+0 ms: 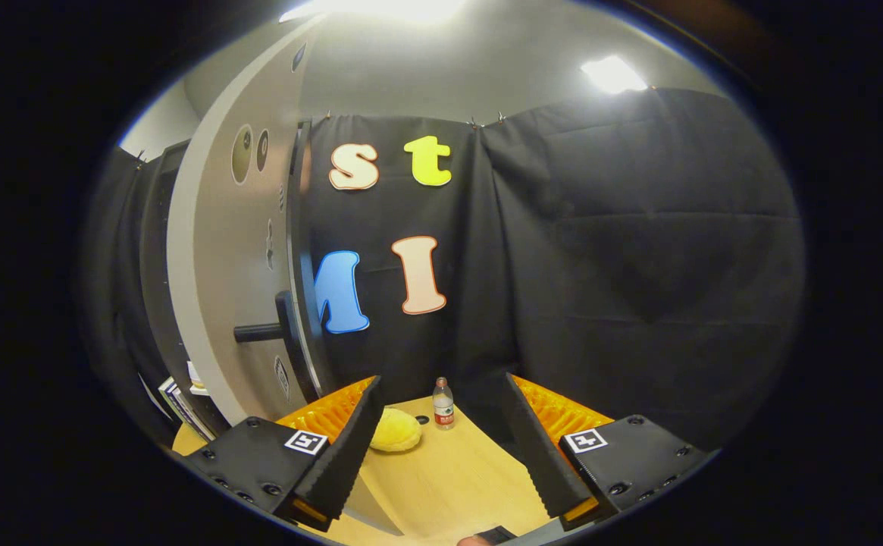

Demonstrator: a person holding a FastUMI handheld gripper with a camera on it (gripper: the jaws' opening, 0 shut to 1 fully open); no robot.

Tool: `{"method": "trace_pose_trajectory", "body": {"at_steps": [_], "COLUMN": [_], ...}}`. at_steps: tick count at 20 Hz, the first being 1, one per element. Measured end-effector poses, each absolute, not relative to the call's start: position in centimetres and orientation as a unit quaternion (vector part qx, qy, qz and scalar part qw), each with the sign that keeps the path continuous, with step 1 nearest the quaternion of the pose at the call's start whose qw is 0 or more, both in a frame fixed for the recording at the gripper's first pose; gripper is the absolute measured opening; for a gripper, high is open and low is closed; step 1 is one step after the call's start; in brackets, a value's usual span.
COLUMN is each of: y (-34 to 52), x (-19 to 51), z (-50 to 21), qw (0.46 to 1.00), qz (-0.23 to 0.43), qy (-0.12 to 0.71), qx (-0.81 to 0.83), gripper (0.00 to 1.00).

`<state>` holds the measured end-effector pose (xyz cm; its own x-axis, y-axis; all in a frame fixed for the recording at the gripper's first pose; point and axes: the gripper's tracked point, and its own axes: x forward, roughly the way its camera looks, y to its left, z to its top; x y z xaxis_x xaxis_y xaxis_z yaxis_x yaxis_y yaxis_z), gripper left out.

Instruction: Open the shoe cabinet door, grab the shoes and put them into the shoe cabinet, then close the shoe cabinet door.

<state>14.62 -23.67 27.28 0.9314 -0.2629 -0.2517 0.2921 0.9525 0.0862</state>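
Observation:
The shoe cabinet's grey door (217, 288) stands swung open to the left of my fingers, seen nearly edge-on, with a dark bar handle (263, 331) sticking out from it. The dark cabinet body (149, 303) lies behind the door, and part of a shelf with some items (183, 394) shows low beside it. A yellow fluffy shoe (394, 431) rests on the wooden table (449, 478), just ahead of my left fingertip. My gripper (441, 387) is open, with nothing between its fingers.
A small water bottle (443, 404) stands on the table beyond the fingers, near the black cloth wall, with a small dark disc (422, 419) beside it. A dark object (498, 535) and a fingertip show at the table's near edge.

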Motion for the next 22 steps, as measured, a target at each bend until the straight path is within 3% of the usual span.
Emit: {"method": "trace_pose_trajectory", "body": {"at_steps": [8,22], "y": [-20.5,-10.9], "x": [14.6,14.8], "z": [27.3,27.7], "qw": [0.983,0.988], "qz": [-0.133,-0.028], "qy": [0.117,0.130], "qx": [0.048,0.072], "gripper": [0.96,0.96]}}
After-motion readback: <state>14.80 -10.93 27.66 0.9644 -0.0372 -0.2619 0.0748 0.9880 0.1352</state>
